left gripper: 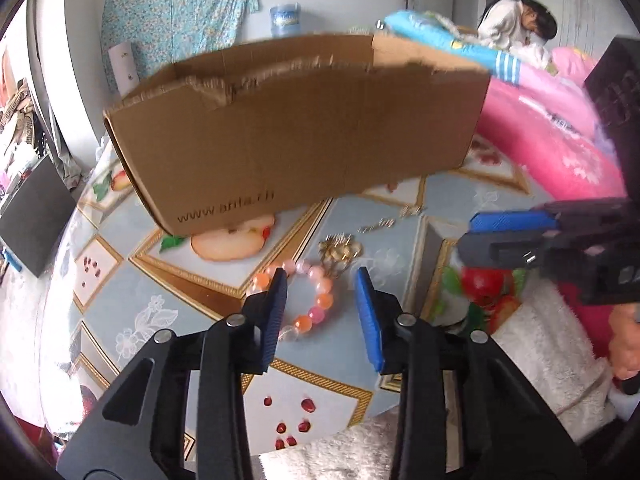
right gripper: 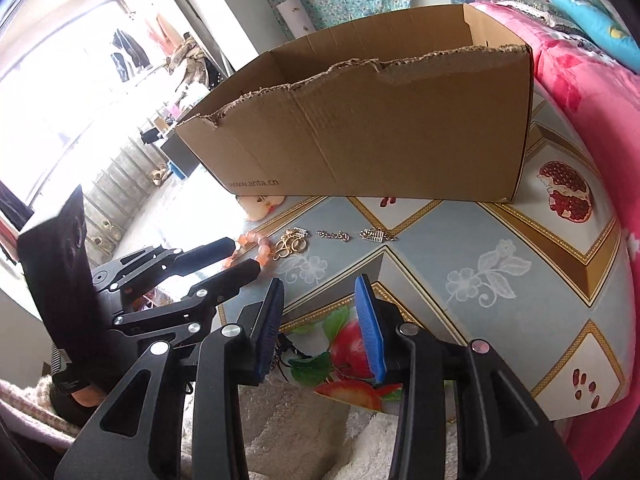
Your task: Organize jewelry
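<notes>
While the left gripper (left gripper: 322, 312) hangs low over the tabletop (right gripper: 520, 248), its jaws stand partly spread on both sides of the pink and orange bead bracelet (left gripper: 316, 300). One blue pad hides the left part of the bracelet, the other pad is just beside its right part; I cannot tell if the pads touch the beads. The bracelet lies flat on the patterned cloth, in front of the cardboard box (right gripper: 380, 128), which is open on top with a torn edge. Just beside the bracelet lies a gold ornament (right gripper: 290, 245), and further to the right a short chain piece (right gripper: 333, 235) and a small silver piece (right gripper: 376, 235), all in a row before the box. The right gripper (right gripper: 320, 328) is near the front edge of the tabletop, above a printed apple; its jaws are partly spread with nothing between them.
</notes>
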